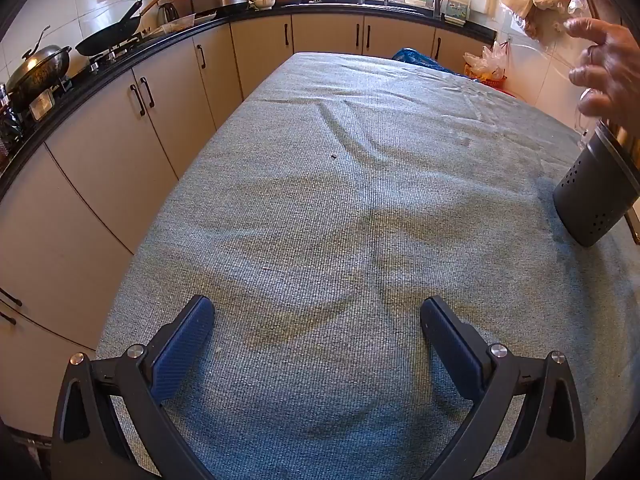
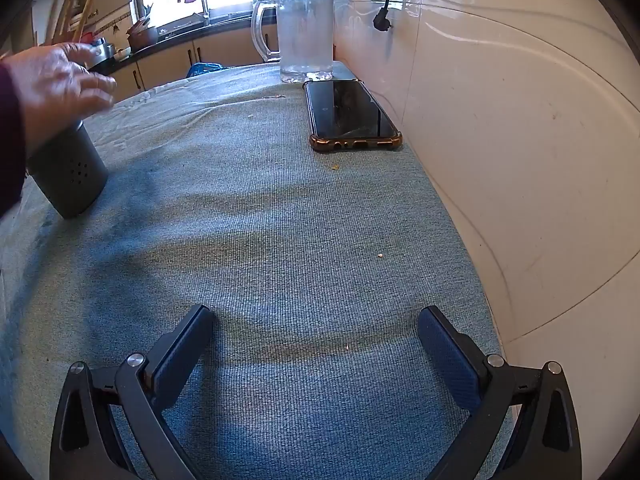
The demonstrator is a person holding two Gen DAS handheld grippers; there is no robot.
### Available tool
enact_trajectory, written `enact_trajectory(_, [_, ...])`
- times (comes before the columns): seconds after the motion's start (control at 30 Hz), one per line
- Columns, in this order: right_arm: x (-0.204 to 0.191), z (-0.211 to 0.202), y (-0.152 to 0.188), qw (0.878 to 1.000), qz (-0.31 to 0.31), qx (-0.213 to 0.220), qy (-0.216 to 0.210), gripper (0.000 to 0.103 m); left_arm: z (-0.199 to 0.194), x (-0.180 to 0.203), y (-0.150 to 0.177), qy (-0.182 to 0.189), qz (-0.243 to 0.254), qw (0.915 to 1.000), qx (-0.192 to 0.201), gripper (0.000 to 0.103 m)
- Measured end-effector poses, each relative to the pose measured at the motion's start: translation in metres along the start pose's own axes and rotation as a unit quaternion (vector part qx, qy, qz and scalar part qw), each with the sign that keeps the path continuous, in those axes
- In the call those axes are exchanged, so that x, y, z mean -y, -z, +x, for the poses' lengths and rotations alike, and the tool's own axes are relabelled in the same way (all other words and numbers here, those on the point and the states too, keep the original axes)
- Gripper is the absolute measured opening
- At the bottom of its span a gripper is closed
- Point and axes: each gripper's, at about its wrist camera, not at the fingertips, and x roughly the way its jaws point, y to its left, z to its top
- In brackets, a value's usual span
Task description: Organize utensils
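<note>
A dark grey perforated utensil holder [image 1: 596, 192] stands on the cloth-covered table at the right edge of the left wrist view; it also shows at the left of the right wrist view [image 2: 70, 172]. A bare hand [image 1: 604, 68] hovers over its top, also seen in the right wrist view [image 2: 56, 84], and hides the rim. Wooden chopsticks [image 2: 72, 8] stick up behind the hand. My left gripper [image 1: 316, 320] is open and empty, low over the cloth. My right gripper [image 2: 316, 324] is open and empty, low over the cloth.
A phone [image 2: 350, 114] in an amber case lies by the tiled wall [image 2: 520, 140], with a clear glass mug [image 2: 302, 36] behind it. The grey-green tablecloth [image 1: 360, 200] has creases. Kitchen cabinets [image 1: 120, 132] and a counter with woks [image 1: 112, 32] run along the left.
</note>
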Motion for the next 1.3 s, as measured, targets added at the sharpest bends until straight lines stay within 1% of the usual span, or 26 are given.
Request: enact_trajectory(1.3, [-0.0003,-0.0001,0.0002,1.0,0.0,0.001,0.0,0.103,-0.0001,-0.0003,0.0004,0.0,0.0,1.0,0.001,0.103])
